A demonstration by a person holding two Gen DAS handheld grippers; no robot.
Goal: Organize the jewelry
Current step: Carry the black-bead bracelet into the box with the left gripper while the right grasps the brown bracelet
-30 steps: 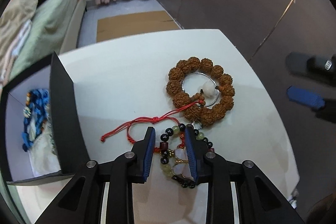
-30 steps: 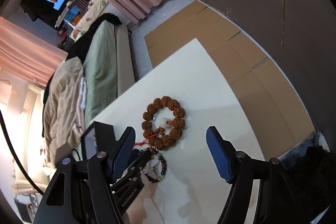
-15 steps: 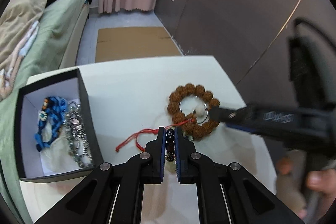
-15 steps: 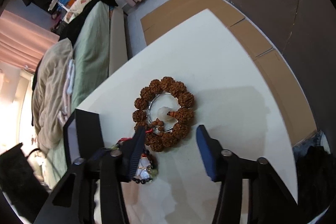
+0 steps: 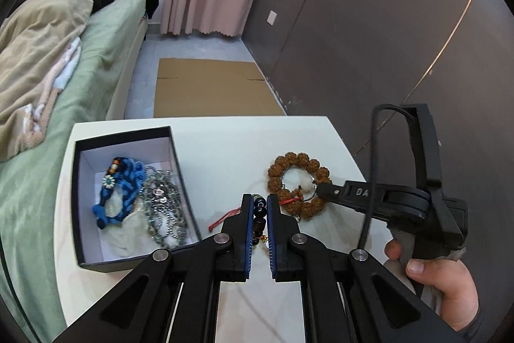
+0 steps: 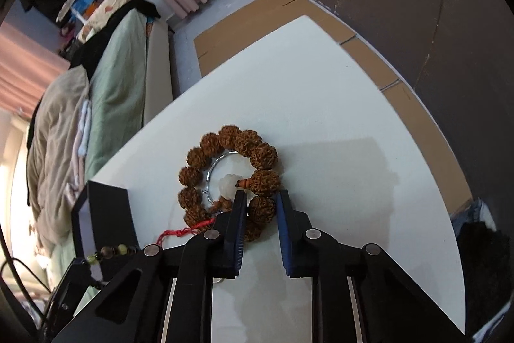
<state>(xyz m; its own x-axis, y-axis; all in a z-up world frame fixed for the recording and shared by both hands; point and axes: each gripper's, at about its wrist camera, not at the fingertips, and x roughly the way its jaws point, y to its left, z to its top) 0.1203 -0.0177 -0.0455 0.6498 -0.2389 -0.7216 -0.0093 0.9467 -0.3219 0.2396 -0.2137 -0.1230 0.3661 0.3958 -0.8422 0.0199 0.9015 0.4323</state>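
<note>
My left gripper (image 5: 259, 202) is shut on a dark beaded bracelet (image 5: 259, 212) with a red cord (image 5: 225, 216), held above the white table (image 5: 225, 143). A black jewelry box (image 5: 127, 198) at the left holds a blue bracelet (image 5: 117, 187) and a grey beaded bracelet (image 5: 162, 208). A brown rudraksha bracelet (image 6: 231, 182) with a white bead and a silver ring lies on the table. My right gripper (image 6: 261, 198) has its jaws closed around the bracelet's near beads. The rudraksha bracelet also shows in the left wrist view (image 5: 297, 184).
A bed with green sheets and a beige blanket (image 5: 48, 53) stands left of the table. Flat cardboard (image 5: 212, 92) lies on the floor beyond the table. A dark wall (image 5: 385, 21) rises at the right. The table's right edge (image 6: 417, 156) is close.
My left gripper closed on the dark beaded bracelet and lifted it. My right gripper came down to the rudraksha bracelet and narrowed its jaws around the near beads.
</note>
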